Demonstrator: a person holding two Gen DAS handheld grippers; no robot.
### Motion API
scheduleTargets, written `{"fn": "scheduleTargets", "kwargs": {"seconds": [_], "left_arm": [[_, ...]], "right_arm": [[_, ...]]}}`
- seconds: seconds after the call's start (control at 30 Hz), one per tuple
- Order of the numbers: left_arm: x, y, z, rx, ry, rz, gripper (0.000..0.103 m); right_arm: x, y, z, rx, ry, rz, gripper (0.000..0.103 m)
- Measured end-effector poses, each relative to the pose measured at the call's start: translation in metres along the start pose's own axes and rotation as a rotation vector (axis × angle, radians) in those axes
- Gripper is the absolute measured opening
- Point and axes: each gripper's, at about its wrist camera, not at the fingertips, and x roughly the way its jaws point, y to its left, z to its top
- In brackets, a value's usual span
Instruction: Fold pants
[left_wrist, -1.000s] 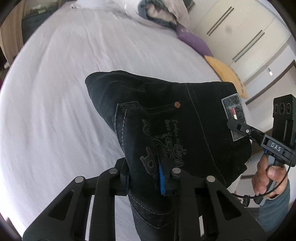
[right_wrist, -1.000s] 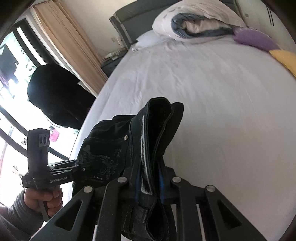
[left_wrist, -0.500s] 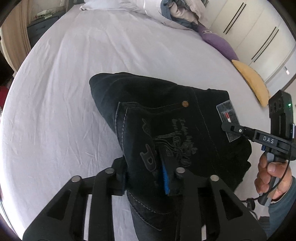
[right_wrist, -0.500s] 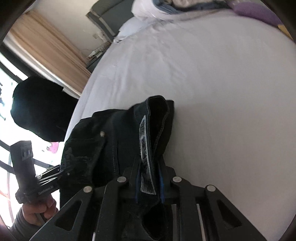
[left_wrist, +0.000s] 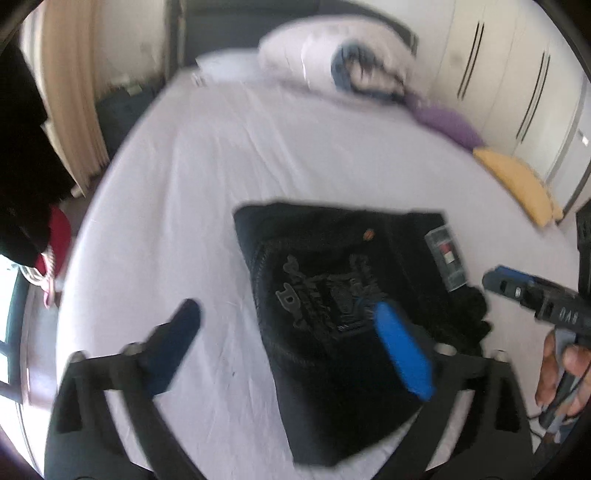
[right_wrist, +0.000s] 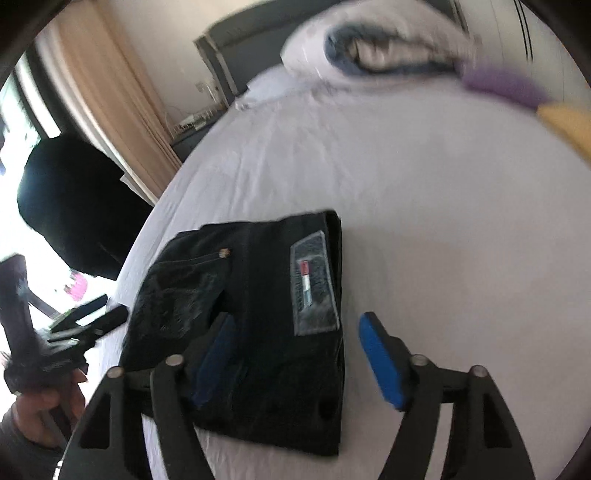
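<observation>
**Folded pants flat on bed, both grippers released**

Wide white bed (left_wrist: 207, 177) under everything. Dark pants (right_wrist: 258, 295) folded into a compact rectangle near its foot edge, grey label patch (right_wrist: 314, 284) facing up. Left gripper (left_wrist: 291, 347) and right gripper (right_wrist: 299, 354) above, jaws spread, gripping nothing.

My folded black denim pants (right_wrist: 258, 295) look matt and coarse-woven with a shiny grey woven waistband patch (right_wrist: 314, 284) at their two o'clock corner, lying on the smooth, faintly creased white cotton bedsheet (right_wrist: 443, 221), while my right gripper (right_wrist: 299, 362) shows matt black plastic arms and blue rubbery pads.
</observation>
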Motion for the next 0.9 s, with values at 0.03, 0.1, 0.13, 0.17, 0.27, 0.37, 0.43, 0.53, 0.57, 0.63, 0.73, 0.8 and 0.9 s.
{"fn": "scheduleTargets", "kwargs": {"seconds": [0.03,0.1,0.13,0.17,0.27,0.37,0.43,0.53,0.57,0.63,0.73,0.8,0.9], "left_arm": [[-0.018,-0.003,-0.005,0.003,-0.022,0.024,0.103],[-0.048,-0.019,-0.011,0.014,-0.054,0.060,0.103],[-0.063,-0.021,-0.015,0.016,-0.084,0.075,0.103],[-0.090,-0.026,-0.020,0.022,-0.143,0.111,0.103],[-0.159,-0.040,-0.042,0.070,-0.271,0.322,0.103],[-0.219,-0.055,-0.060,0.083,-0.381,0.413,0.103],[-0.260,-0.067,-0.074,0.109,-0.435,0.406,0.103],[-0.296,-0.075,-0.082,0.123,-0.435,0.384,0.103],[-0.303,-0.075,-0.082,0.107,-0.409,0.364,0.103],[-0.318,-0.071,-0.083,0.037,-0.337,0.310,0.103],[-0.326,-0.070,-0.087,-0.006,-0.262,0.238,0.103],[-0.327,-0.069,-0.090,-0.017,-0.226,0.214,0.103],[-0.322,-0.064,-0.095,-0.062,-0.166,0.162,0.103]], "right_arm": [[-0.015,0.009,-0.005,-0.023,-0.021,-0.020,0.077],[-0.041,0.025,-0.016,-0.054,-0.055,-0.067,0.087],[-0.054,0.030,-0.023,-0.064,-0.079,-0.080,0.088],[-0.069,0.038,-0.028,-0.076,-0.109,-0.094,0.091],[-0.116,0.064,-0.049,-0.132,-0.206,-0.180,0.099],[-0.170,0.089,-0.073,-0.170,-0.343,-0.228,0.103],[-0.197,0.103,-0.084,-0.200,-0.406,-0.259,0.103],[-0.231,0.130,-0.094,-0.264,-0.475,-0.316,0.103],[-0.242,0.139,-0.098,-0.278,-0.490,-0.324,0.103],[-0.253,0.148,-0.101,-0.277,-0.484,-0.317,0.103],[-0.263,0.160,-0.105,-0.263,-0.454,-0.333,0.103],[-0.267,0.165,-0.109,-0.249,-0.436,-0.354,0.103],[-0.274,0.168,-0.114,-0.211,-0.419,-0.364,0.103]]}}
